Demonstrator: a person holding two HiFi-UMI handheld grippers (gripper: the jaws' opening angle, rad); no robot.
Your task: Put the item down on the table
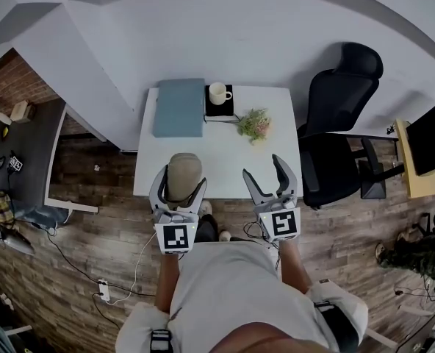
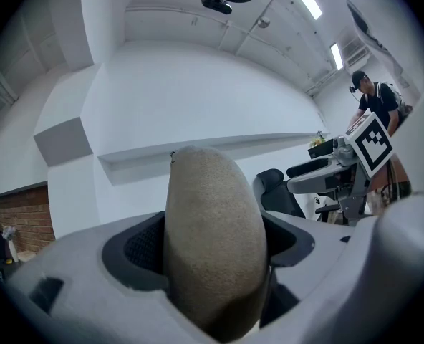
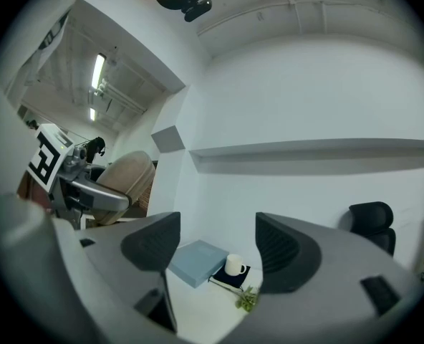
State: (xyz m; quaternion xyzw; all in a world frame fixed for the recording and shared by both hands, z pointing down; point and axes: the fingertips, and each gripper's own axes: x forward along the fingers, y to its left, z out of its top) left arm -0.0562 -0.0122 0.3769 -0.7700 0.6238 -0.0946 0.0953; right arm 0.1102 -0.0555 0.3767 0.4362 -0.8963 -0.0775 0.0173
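A tan, egg-shaped item (image 1: 183,176) with a felt-like surface sits between the jaws of my left gripper (image 1: 178,188), which is shut on it above the near edge of the white table (image 1: 269,169). In the left gripper view the tan item (image 2: 213,239) stands upright and fills the gap between both pads. My right gripper (image 1: 269,179) hangs open beside it over the table's near right edge, nothing between its jaws. In the right gripper view the right gripper (image 3: 215,244) frames the table, and the tan item (image 3: 124,174) shows at the left.
On the table's far side lie a blue-grey box (image 1: 179,107), a white mug (image 1: 218,93) on a dark notebook (image 1: 219,109), and a small plant sprig (image 1: 254,124). A black office chair (image 1: 336,123) stands right of the table. Wooden floor surrounds it.
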